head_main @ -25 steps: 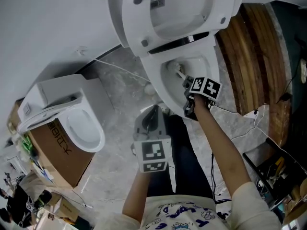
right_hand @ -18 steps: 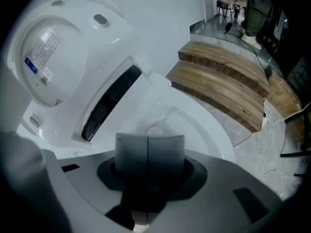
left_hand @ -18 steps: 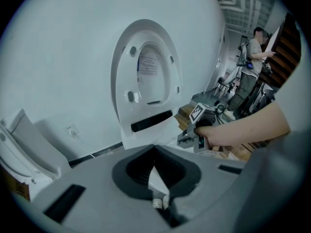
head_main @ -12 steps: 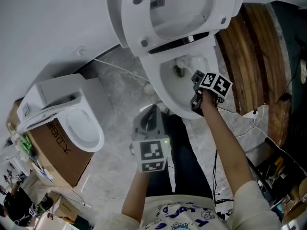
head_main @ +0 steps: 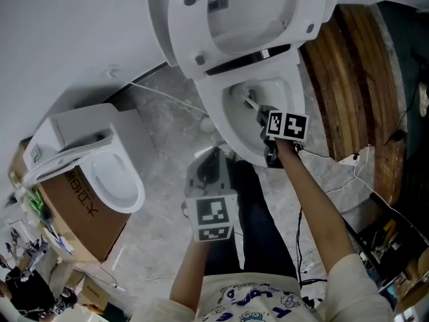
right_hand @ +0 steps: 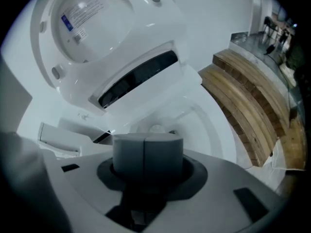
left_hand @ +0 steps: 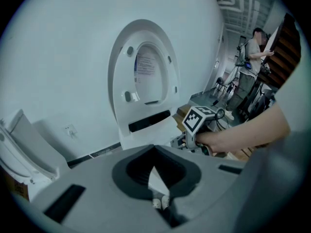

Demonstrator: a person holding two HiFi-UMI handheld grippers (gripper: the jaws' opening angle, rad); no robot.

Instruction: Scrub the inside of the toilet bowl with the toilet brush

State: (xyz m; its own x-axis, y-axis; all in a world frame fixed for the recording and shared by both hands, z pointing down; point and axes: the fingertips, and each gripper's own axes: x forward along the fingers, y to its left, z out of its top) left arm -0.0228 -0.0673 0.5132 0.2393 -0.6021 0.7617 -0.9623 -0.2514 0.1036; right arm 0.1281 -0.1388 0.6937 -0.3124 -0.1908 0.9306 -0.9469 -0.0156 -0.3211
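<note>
Right gripper (head_main: 263,116) clamped on the brush (head_main: 249,102), head down in the bowl (head_main: 226,125)!
The brush is a thin pale stick with a darker head. It slants from the jaws toward the back of the bowl, under the raised lid (head_main: 201,32), though I can't confirm it touches the wall. In the right gripper view the jaws are pressed tight, with only a seam showing. It looks light and stiff, but that slim, smooth handle could twist or slide under scrubbing pressure. I'd grip square across its upper end. The bristles should flex, and the porcelain is hard and slick. The left gripper (left_hand: 154,166) hovers low in front of the toilet, tips meeting and holding nothing.
</note>
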